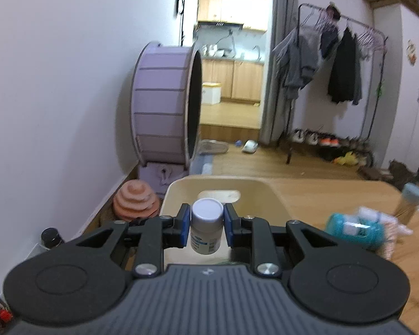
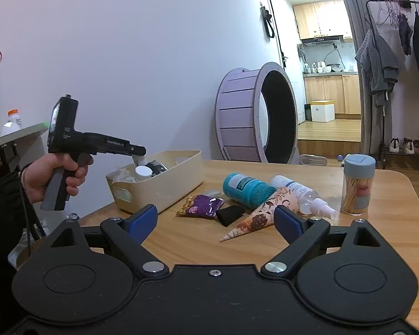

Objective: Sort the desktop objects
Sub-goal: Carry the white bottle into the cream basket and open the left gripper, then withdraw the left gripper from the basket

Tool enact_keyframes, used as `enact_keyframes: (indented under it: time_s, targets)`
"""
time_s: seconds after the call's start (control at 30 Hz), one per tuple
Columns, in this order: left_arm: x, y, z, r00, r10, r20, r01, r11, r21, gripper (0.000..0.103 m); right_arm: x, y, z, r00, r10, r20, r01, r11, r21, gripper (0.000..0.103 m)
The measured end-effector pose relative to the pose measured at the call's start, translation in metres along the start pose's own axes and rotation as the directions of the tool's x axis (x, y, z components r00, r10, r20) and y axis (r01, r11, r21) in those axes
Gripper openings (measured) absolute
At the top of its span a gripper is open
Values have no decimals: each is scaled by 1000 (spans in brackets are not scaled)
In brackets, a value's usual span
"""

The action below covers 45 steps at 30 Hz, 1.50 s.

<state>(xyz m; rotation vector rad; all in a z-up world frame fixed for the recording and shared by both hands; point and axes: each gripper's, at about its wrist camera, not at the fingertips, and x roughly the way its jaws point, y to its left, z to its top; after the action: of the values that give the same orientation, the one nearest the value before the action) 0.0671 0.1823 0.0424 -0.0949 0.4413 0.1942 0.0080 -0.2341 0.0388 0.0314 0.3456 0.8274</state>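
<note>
My left gripper is shut on a small white bottle with a white cap, holding it upright over the near end of the cream bin. In the right wrist view a hand holds that left gripper above the cream bin, with the white bottle just below its tips. My right gripper stands open and empty above the wooden table. Ahead of it lie a patterned paper cone, a black wedge and a purple snack packet.
A teal bottle and a clear spray bottle lie on their sides mid-table. A toothpick jar stands at the right. The bin also holds dark items. A purple wheel stands on the floor behind the table.
</note>
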Motion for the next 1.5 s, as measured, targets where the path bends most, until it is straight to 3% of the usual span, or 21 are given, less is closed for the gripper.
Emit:
enact_keyframes:
  time_s: [0.17, 0.43, 0.67, 0.77, 1.0, 1.3, 1.5]
  targets:
    - [17, 9, -2, 998, 37, -44, -38, 999, -13, 26, 1, -3, -2, 1000, -18, -8, 18, 1000, -1, 91]
    - [-16, -9, -4, 999, -48, -4, 48, 999, 16, 35, -1, -8, -1, 999, -40, -5, 40, 999, -3, 91]
    - [-45, -26, -5, 991, -129, 29, 127, 991, 45, 41, 8, -23, 7, 994, -108, -28, 109, 994, 6, 91]
    - [-55, -40, -6, 976, -215, 38, 212, 976, 53, 41, 14, -31, 13, 988, -139, -60, 139, 990, -13, 91]
    - [-62, -67, -17, 918, -396, 26, 392, 916, 84, 42, 35, -61, 27, 973, -191, -126, 186, 981, -49, 84]
    - [-51, -87, -33, 880, -474, -19, 473, 874, 110, 42, 91, -88, 25, 952, -190, -240, 171, 980, -97, 59]
    - [-51, -98, -39, 856, -515, -50, 517, 846, 127, 42, 111, -96, 17, 942, -188, -279, 158, 979, -125, 50]
